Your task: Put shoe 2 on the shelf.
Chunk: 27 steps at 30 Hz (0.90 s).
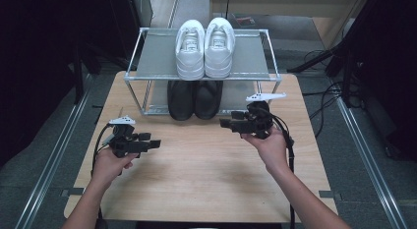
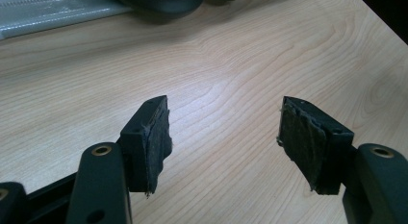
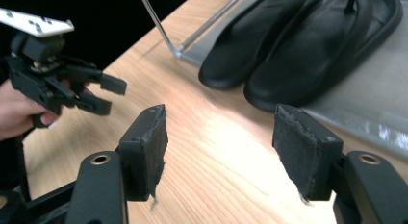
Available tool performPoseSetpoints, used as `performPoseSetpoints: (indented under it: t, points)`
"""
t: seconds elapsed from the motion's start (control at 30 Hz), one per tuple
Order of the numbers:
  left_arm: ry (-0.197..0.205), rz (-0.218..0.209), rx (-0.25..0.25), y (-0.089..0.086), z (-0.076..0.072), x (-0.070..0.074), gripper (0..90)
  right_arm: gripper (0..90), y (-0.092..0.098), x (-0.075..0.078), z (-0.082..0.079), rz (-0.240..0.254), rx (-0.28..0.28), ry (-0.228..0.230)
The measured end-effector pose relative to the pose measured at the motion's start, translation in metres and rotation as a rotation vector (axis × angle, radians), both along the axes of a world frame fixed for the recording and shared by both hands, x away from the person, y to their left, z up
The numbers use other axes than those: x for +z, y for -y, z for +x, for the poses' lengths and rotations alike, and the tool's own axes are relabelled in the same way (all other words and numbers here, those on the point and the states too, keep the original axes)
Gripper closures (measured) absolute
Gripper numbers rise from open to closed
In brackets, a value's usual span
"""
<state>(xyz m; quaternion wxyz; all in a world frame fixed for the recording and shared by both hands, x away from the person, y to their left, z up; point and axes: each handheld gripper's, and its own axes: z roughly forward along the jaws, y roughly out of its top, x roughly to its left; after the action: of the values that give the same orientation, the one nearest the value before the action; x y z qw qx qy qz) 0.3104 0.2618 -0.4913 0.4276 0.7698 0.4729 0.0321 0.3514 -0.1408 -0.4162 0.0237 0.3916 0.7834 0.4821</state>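
A pair of white sneakers (image 1: 204, 47) stands on the top shelf of a metal rack (image 1: 152, 57), heels toward me. Under it a pair of black sandals (image 1: 194, 99) lies on the lower shelf; the right gripper view has them (image 3: 308, 46) just ahead. My left gripper (image 1: 151, 139) hovers over the wooden table (image 1: 206, 170) at the left, jaws wide apart with only bare wood between them (image 2: 223, 118). My right gripper (image 1: 230, 119) is in front of the rack, pointing left, open and empty (image 3: 219, 132). The left gripper (image 3: 108, 95) also appears in the right gripper view.
The rack stands at the table's far edge, and its thin front leg (image 3: 159, 22) lies between the two grippers. Bare wood spreads across the table's middle and near side. Dark floor, rails (image 1: 54, 155) and cables (image 1: 324, 99) surround the table.
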Motion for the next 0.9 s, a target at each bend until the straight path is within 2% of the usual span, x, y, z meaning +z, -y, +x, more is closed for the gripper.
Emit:
performPoseSetpoints:
  t: [0.1, 0.23, 0.47, 0.5, 0.9]
  points:
    - [0.007, 0.003, -0.006, 0.001, 0.0, 0.0, 35.7, 37.1, 0.006, -0.008, -0.006, -0.002, -0.01, -0.009]
    - [0.006, 0.001, -0.008, 0.002, -0.001, 0.0, 35.7, 36.6, 0.017, -0.016, -0.014, 0.022, -0.018, -0.014]
    - [0.001, 0.0, -0.009, 0.003, -0.002, 0.001, 35.5, 36.4, 0.035, -0.031, -0.027, 0.004, -0.02, -0.023]
    - [0.005, 0.001, -0.007, 0.004, -0.002, 0.0, 35.5, 36.4, 0.037, -0.033, -0.028, -0.002, -0.023, -0.014]
    - [0.009, 0.002, -0.007, 0.006, -0.002, -0.001, 33.3, 36.5, 0.067, -0.051, -0.034, -0.003, -0.057, -0.014]
